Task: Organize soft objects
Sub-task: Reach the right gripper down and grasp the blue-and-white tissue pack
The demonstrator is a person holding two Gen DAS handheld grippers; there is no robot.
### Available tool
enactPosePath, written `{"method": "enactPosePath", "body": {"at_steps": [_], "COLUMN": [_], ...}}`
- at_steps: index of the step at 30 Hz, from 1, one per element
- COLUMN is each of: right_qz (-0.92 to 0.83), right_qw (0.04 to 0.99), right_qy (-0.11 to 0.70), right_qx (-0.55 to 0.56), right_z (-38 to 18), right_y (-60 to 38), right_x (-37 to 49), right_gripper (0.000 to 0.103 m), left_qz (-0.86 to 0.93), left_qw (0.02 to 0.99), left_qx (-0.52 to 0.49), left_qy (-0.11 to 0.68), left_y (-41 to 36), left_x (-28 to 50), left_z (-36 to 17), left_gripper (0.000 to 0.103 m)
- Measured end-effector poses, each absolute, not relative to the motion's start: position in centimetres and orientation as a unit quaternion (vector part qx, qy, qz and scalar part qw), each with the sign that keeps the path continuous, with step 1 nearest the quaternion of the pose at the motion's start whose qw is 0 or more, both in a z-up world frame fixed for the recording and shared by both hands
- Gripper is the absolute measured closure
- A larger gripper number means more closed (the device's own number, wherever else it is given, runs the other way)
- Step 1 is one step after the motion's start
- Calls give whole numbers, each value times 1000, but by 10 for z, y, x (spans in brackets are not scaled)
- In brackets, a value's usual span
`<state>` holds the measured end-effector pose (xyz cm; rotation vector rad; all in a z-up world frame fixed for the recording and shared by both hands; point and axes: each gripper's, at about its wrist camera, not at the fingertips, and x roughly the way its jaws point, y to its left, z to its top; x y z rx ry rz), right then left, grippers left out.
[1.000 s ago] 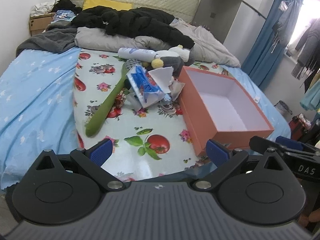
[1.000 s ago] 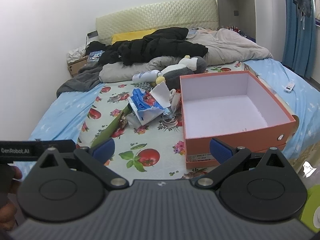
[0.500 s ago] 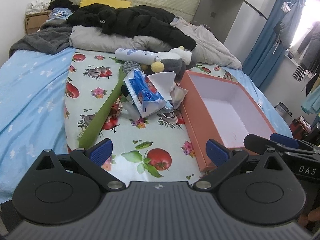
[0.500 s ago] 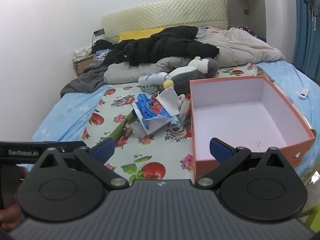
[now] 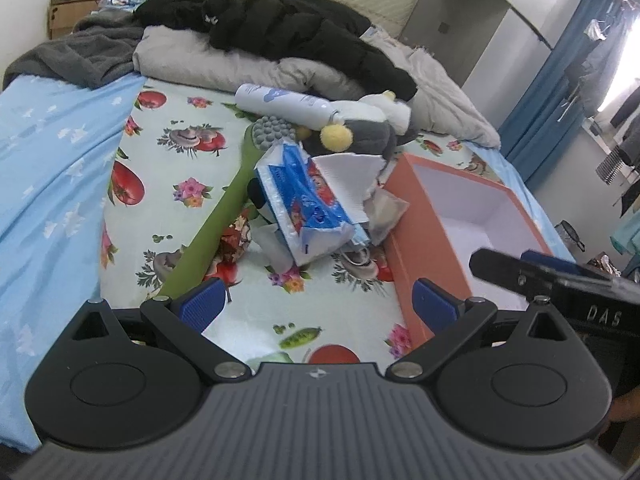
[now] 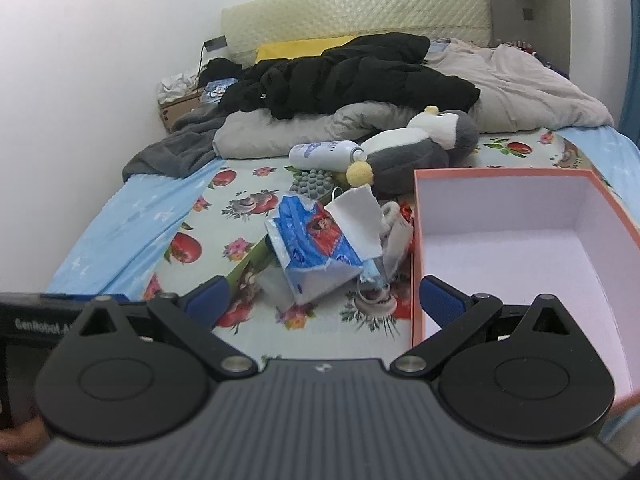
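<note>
1. Both tools stand released, holding nothing: the left tool (image 5: 316, 306) hangs above the near edge of the fruit-print cloth (image 5: 176, 168), and the right tool (image 6: 322, 300) sits over the gap between the pile and the orange box (image 6: 416, 240).
2. Soft things lie heaped mid-bed: a blue tissue pack (image 5: 308, 204), a white tissue (image 5: 348, 176) and a grey-and-white plush penguin (image 6: 408, 152) just beyond, close to the box's left wall.
3. A long green brush (image 5: 216, 232) runs along the pile's left side; a white bottle (image 5: 284, 100) lies far of it.
4. Open cloth lies near the tools; the box interior is bare.
5. Far off, a black jacket (image 6: 352, 76) and grey duvet (image 6: 520, 88) crowd the headboard; blue curtains hang at right.
</note>
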<state>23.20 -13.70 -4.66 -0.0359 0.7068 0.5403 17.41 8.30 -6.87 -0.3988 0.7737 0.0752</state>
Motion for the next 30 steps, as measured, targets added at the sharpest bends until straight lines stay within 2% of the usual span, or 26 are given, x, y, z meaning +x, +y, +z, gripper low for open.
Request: {"method": "enactPosePath", "body": {"at_steps": [14,16,18,20,24,30], "right_qz": [301,306,307,307,305,322], "right_qw": [881,877,872,868,870,855], "right_qy": [365,369,380,389,383,402], "right_qx": [-23,-29,-32,-37,-61,-63], "right_z": [-85,-93,-102,-110,-124,-146], "right_y": [-93,-87,-81,-76,-66,-48], "right_x": [320,330,341,351,365,381], "right_gripper": [2,11,32,37,37,32], "left_qz": [65,58,51,44,37,51], "left_qw": [882,880,876,875,876,870], "left_qx": [-183,-192,-206,-209,-218,-228], "left_qy": [430,431,433,434,428,434], "left_y": [113,113,114,113,116,123], "left_x": [257,265,273,281,293,307], "left_z": [-147,-158,-170,-180,-196,-219], "left_gripper": [2,2,2,2,3,18]}}
